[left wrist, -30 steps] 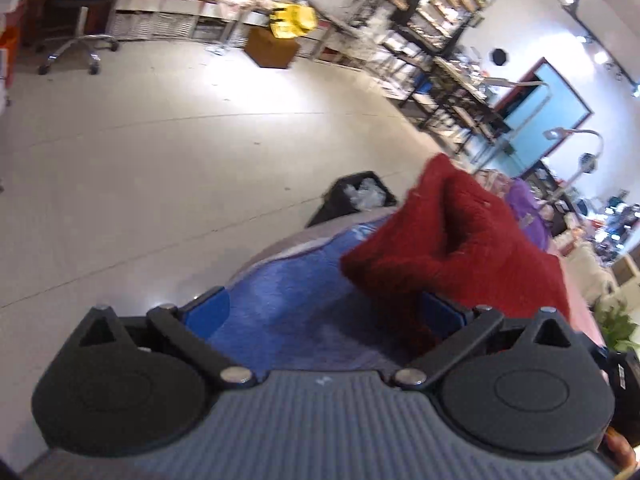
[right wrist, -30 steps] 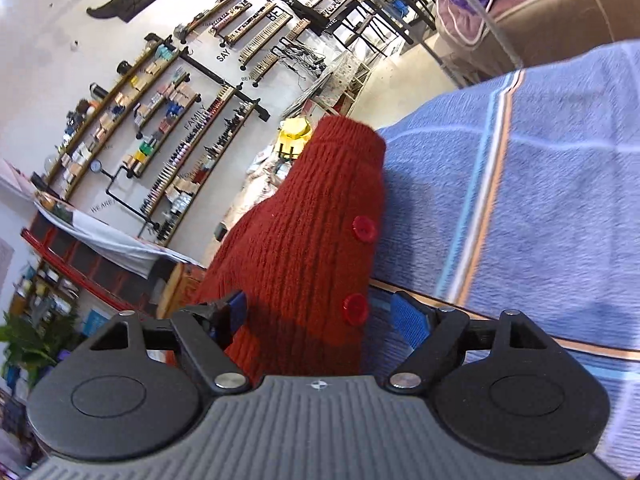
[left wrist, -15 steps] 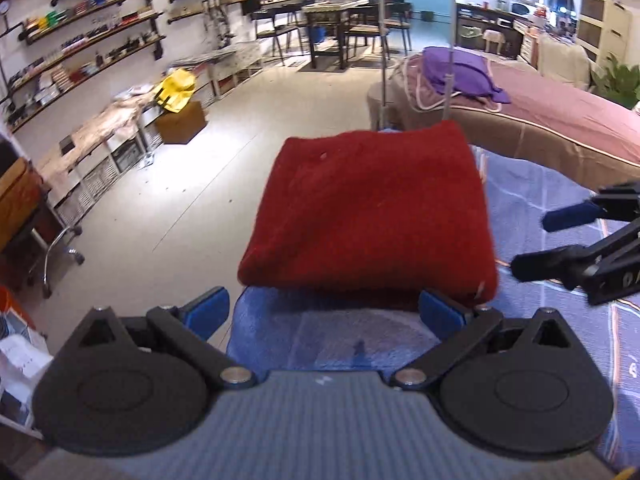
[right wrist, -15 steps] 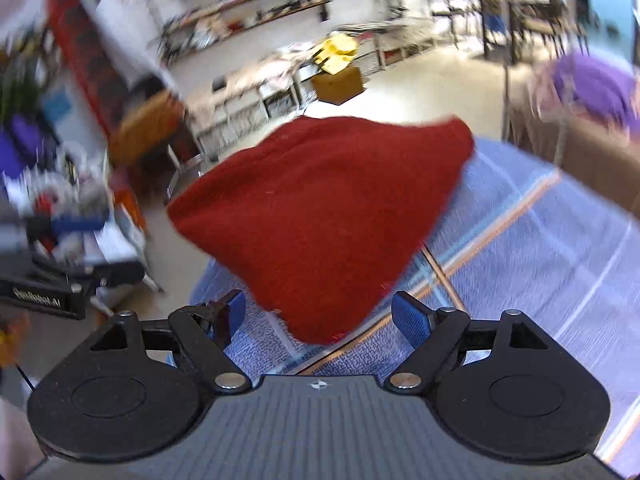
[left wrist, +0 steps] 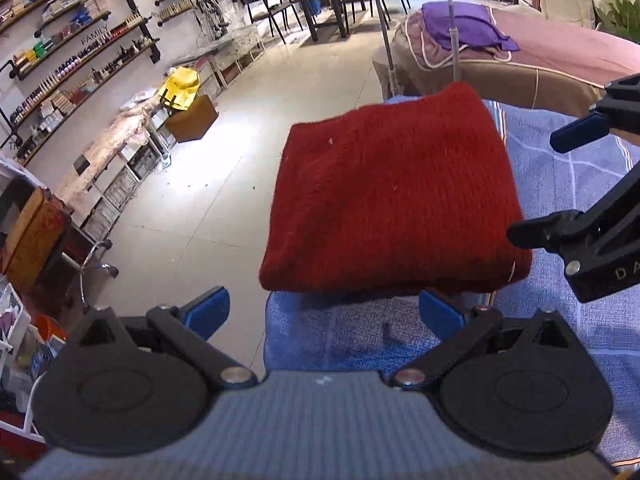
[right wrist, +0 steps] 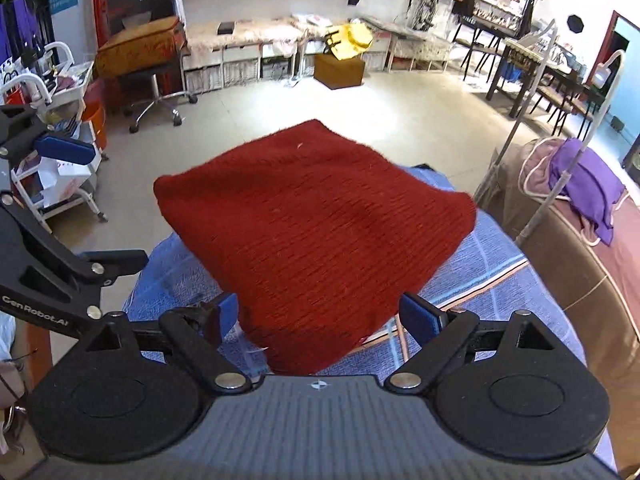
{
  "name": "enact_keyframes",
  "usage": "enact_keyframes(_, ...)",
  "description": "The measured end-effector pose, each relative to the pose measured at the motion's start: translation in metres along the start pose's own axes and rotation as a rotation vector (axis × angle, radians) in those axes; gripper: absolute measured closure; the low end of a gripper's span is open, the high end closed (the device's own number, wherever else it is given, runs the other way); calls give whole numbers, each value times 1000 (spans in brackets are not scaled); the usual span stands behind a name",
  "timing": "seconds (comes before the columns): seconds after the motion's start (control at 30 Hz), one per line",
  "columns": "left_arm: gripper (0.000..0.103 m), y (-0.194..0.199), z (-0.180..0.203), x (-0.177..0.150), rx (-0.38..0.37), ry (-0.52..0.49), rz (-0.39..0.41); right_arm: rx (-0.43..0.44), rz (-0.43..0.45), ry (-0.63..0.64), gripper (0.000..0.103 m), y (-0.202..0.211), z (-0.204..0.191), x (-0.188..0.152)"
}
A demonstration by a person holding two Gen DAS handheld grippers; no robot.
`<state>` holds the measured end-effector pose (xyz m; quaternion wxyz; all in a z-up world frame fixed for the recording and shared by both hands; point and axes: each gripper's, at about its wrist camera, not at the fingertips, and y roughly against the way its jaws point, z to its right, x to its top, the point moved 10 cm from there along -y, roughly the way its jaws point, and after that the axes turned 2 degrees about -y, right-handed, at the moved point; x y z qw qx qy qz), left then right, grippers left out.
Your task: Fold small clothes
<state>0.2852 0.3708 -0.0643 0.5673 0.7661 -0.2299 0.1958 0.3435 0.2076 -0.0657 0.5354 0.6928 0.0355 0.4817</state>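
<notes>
Red knitted garment (left wrist: 392, 200), one item, folded into a thick rectangle: it lies flat on the blue striped towel (left wrist: 592, 184) that covers the surface, at the towel's corner nearest the floor (left wrist: 224, 184). Your left gripper (left wrist: 326, 312) sits just short of the garment's near edge, fingers spread wide and grasping nothing; one blue pad (left wrist: 208, 312) hangs over the floor, the other over the towel. Your right gripper (right wrist: 326, 318) faces a corner of the same garment, fingers likewise released, one to each side of that corner; whether they touch the knit you cannot tell. In each wrist view the other gripper appears at the frame edge beside the garment, also spread. Background items: purple cloth (left wrist: 460, 26) on a pink-covered bed (left wrist: 560, 56), yellow bag (right wrist: 350, 40) on a brown box, wall shelves of small bottles.
</notes>
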Motion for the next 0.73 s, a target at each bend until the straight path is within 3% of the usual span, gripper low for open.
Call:
enact_keyframes(0.23, 0, -9, -9, -3, -7, -3, -8, -41, -26, 64, 0, -3, -2, 0)
enact_keyframes(0.73, 0, -7, -10, -4, 10, -25, 18, -77, -54, 52, 0, -7, -5, -3)
